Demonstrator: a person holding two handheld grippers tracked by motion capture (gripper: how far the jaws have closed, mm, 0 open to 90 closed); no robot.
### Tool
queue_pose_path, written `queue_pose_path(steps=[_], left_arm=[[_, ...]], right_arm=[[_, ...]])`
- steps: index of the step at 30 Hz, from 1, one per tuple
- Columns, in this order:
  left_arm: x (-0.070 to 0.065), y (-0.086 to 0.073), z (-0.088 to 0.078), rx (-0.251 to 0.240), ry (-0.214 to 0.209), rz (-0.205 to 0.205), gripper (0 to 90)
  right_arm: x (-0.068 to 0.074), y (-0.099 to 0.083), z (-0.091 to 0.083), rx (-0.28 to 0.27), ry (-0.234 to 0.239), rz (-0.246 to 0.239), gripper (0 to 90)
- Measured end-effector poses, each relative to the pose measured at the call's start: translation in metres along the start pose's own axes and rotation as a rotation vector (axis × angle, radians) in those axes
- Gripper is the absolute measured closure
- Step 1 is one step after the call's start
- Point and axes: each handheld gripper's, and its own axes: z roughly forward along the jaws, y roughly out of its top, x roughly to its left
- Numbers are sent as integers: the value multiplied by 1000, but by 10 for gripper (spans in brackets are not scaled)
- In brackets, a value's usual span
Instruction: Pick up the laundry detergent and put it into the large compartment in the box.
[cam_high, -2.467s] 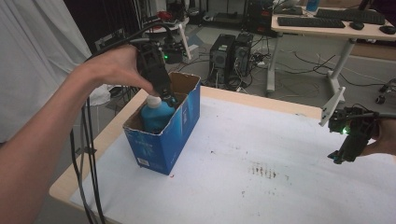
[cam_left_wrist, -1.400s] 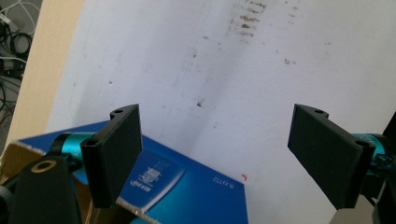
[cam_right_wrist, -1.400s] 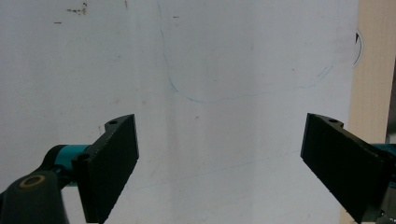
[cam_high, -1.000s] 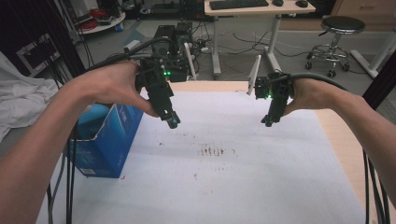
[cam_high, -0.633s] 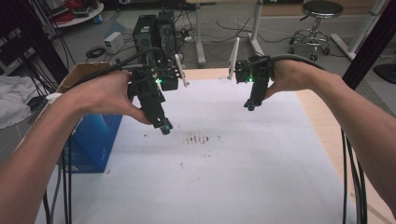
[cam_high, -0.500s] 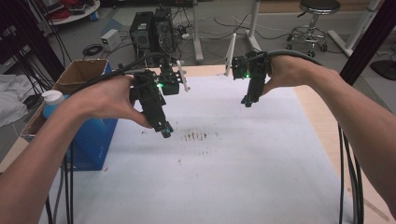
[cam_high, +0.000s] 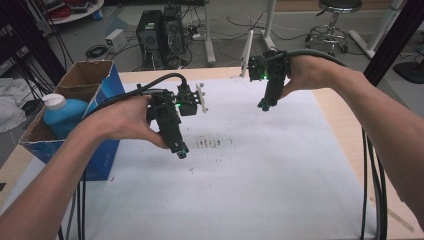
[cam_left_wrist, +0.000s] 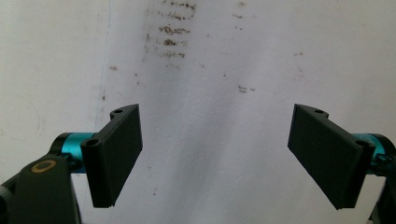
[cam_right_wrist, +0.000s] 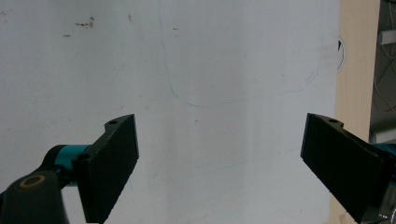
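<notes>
Both grippers hang over the white surface (cam_high: 260, 190), jaws spread wide with nothing between them. The left gripper (cam_high: 181, 150) points down just beside a patch of dark smudges (cam_high: 209, 143), which lies ahead of its jaws in its own view. To its left stands an open blue box (cam_high: 100, 90) holding a blue bottle (cam_high: 62, 115) with a white cap, upright. The right gripper (cam_high: 265, 105) points down near the surface's far wooden edge. No writing can be read.

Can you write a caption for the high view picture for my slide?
Two open, empty grippers, left and right, held over a stained white table, with a blue bottle standing in a blue cardboard box.
</notes>
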Motion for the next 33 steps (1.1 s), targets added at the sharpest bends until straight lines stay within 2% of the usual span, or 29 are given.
queue_pose_path(steps=[7, 13, 33], left_arm=[[4, -5, -2, -8, 1, -12, 179], [5, -4, 5, 20, 4, -8, 179], [8, -6, 10, 20, -6, -11, 179]], right_arm=[[-1, 0, 2, 0, 4, 1, 105], [-1, -2, 0, 1, 2, 4, 105], [-2, -1, 3, -5, 12, 6, 105]])
